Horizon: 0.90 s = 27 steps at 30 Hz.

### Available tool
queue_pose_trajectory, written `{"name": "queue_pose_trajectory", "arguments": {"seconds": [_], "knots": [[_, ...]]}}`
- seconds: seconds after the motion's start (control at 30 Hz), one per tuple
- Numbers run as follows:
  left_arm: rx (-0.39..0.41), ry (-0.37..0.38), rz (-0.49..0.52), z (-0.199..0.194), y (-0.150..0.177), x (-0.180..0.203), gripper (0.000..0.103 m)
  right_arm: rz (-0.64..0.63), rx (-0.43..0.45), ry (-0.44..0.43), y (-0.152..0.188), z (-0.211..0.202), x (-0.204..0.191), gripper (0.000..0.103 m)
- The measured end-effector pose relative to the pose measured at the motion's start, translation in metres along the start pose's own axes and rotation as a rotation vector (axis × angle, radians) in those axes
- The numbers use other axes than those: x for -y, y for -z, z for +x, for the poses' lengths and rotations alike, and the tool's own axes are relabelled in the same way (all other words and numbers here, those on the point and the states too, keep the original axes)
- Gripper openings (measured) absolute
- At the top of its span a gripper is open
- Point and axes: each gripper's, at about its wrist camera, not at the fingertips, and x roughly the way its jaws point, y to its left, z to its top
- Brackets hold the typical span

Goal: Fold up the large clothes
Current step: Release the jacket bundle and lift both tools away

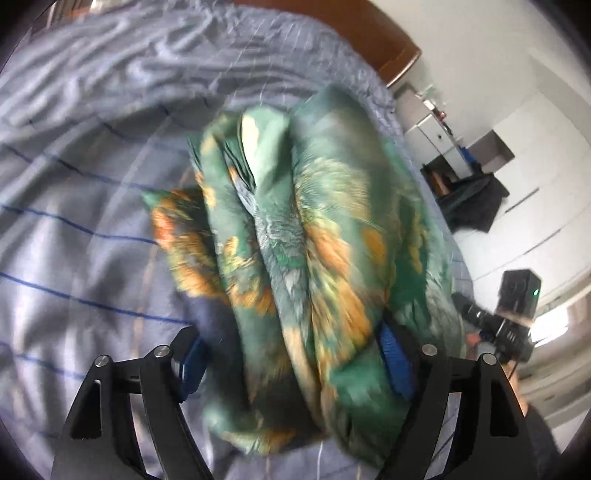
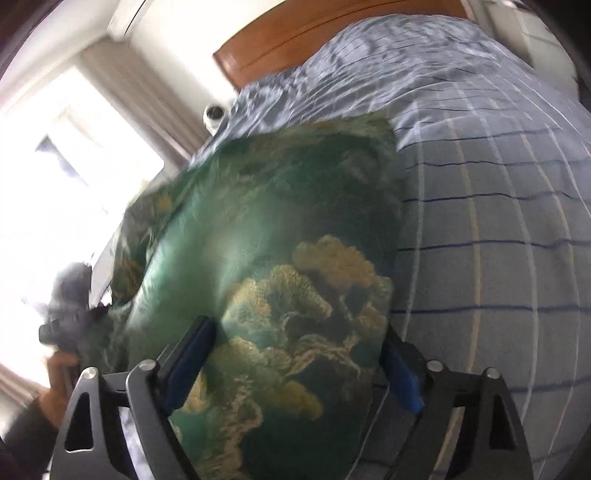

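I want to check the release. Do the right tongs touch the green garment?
Cannot tell. In the right wrist view the green garment fills the space between the wide right tongs, but no gap or pressing shows plainly at the blue pads.

Bunched garment (image 1: 295, 266) lies on the bed (image 1: 74, 240), over the sheet. Left tool (image 1: 291, 369) straddles its near end, one finger on each side; right tool (image 2: 291, 362) likewise, cloth between its fingers. Headboard (image 2: 295, 33) stands behind, at the bed's far end. Cabinet (image 1: 439, 136) stands off the bed's right side, window (image 2: 55, 166) beyond the same edge.
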Motion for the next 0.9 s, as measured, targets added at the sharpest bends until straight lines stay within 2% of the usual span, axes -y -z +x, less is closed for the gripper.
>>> {"name": "queue_pose_trajectory", "arguments": {"seconds": [0.07, 0.1, 0.17, 0.2, 0.3, 0.37, 0.43, 0.5, 0.6, 0.67, 0.73, 0.8, 0.9], "knots": [[0.054, -0.107, 0.107, -0.021, 0.008, 0.019, 0.085, -0.041, 0.051, 0.045, -0.002, -0.023, -0.005, 0.089], [0.111, -0.186, 0.197, -0.037, 0.016, 0.036, 0.092, -0.08, 0.072, 0.078, 0.0, -0.034, -0.013, 0.089], [0.217, -0.296, 0.328, -0.064, 0.035, 0.066, 0.1, -0.18, 0.11, 0.159, 0.003, -0.056, -0.031, 0.089], [0.275, -0.335, 0.372, -0.077, 0.046, 0.083, 0.101, -0.235, 0.129, 0.204, 0.008, -0.067, -0.042, 0.089], [0.396, -0.42, 0.415, -0.103, 0.069, 0.119, 0.103, -0.341, 0.158, 0.38, 0.019, -0.087, -0.073, 0.089], [0.463, -0.446, 0.388, -0.117, 0.085, 0.137, 0.103, -0.382, 0.2, 0.487, 0.032, -0.105, -0.097, 0.089], [0.509, -0.464, 0.361, -0.123, 0.089, 0.15, 0.103, -0.369, 0.244, 0.544, 0.044, -0.123, -0.115, 0.089], [0.554, -0.479, 0.334, -0.128, 0.102, 0.162, 0.103, -0.345, 0.272, 0.565, 0.054, -0.141, -0.122, 0.089], [0.58, -0.537, 0.304, -0.132, 0.116, 0.177, 0.103, -0.31, 0.259, 0.619, 0.07, -0.157, -0.133, 0.089], [0.55, -0.581, 0.268, -0.131, 0.123, 0.179, 0.103, -0.314, 0.26, 0.585, 0.082, -0.169, -0.14, 0.089], [0.486, -0.579, 0.225, -0.13, 0.131, 0.178, 0.103, -0.306, 0.265, 0.553, 0.093, -0.18, -0.145, 0.089], [0.455, -0.554, 0.201, -0.131, 0.139, 0.18, 0.103, -0.308, 0.263, 0.572, 0.101, -0.186, -0.151, 0.089], [0.436, -0.57, 0.188, -0.129, 0.148, 0.182, 0.103, -0.341, 0.263, 0.602, 0.114, -0.194, -0.159, 0.089]]}}
